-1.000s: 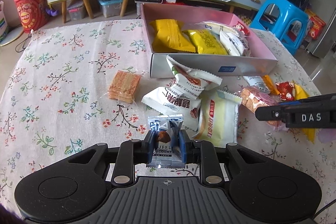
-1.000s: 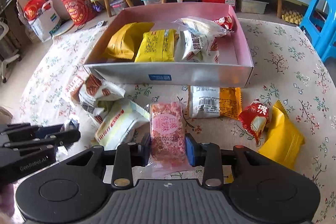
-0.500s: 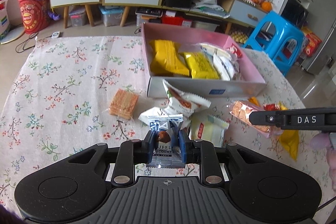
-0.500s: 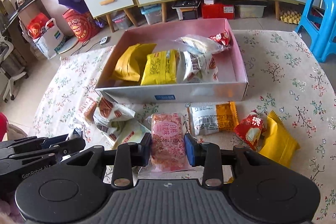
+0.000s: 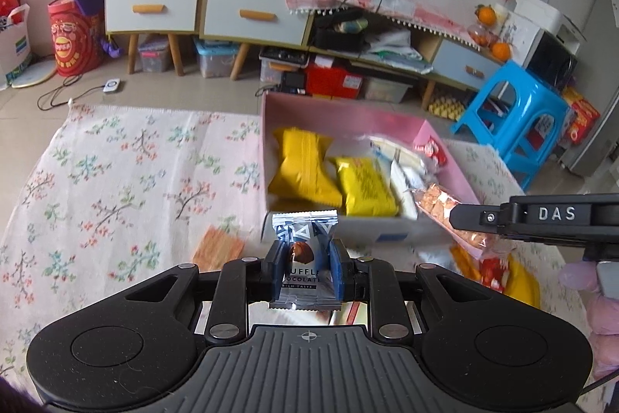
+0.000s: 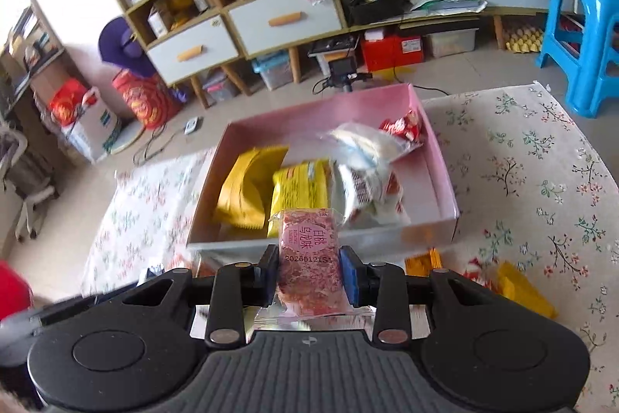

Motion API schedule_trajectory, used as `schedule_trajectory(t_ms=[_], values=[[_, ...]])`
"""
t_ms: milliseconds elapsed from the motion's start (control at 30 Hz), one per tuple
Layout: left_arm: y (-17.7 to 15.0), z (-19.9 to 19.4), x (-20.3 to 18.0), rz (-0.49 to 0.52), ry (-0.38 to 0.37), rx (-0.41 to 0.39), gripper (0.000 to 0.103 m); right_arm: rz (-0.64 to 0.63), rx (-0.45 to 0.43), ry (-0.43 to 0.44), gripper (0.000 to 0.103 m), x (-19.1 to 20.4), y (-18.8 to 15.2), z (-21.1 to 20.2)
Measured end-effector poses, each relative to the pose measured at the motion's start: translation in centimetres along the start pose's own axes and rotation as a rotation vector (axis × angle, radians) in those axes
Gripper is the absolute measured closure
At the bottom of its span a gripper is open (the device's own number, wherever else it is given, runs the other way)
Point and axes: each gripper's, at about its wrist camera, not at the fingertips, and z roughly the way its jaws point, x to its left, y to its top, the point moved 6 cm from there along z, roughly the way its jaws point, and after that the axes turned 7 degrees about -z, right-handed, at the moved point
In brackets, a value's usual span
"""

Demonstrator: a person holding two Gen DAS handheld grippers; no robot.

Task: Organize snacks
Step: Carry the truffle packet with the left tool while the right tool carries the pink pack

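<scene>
In the left wrist view, a silver-blue truffle chocolate packet (image 5: 303, 258) was seen clamped upright between the pads of the left gripper (image 5: 304, 269), held above the floral tablecloth (image 5: 116, 173). The pink box (image 5: 445, 165), with yellow packets (image 5: 305, 169) inside, was noted just beyond it. At the right edge, the right gripper (image 5: 470, 219) was seen closed on a pink biscuit packet (image 5: 437, 204) near the box front.

In the right wrist view, the same pink biscuit packet (image 6: 309, 258) was seen pinched between the right gripper (image 6: 309, 269) pads, before the box's (image 6: 441, 165) near wall. Loose snacks (image 6: 522, 285) were noted on the cloth (image 6: 541, 161) at right.
</scene>
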Motion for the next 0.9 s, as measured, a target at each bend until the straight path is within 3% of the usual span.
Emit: schedule_trajectory(t_ms=[233,500,900], values=[[2.6,2.4,-2.3,0.038,0.004,-0.044,0.082,0.066,-0.027,0.006,0.081,-1.5,2.2,2.4],[5.5,7.1,-4.3,0.062,0.001,-0.071,0.081,0.062,-0.124,0.035,0.081,-2.7,5.6,3.9],[6.8,12.4,-5.5,0.083,0.024,-0.066,0.081,0.114,-0.121,0.040,0.080,-5.4,5.6,6.2]])
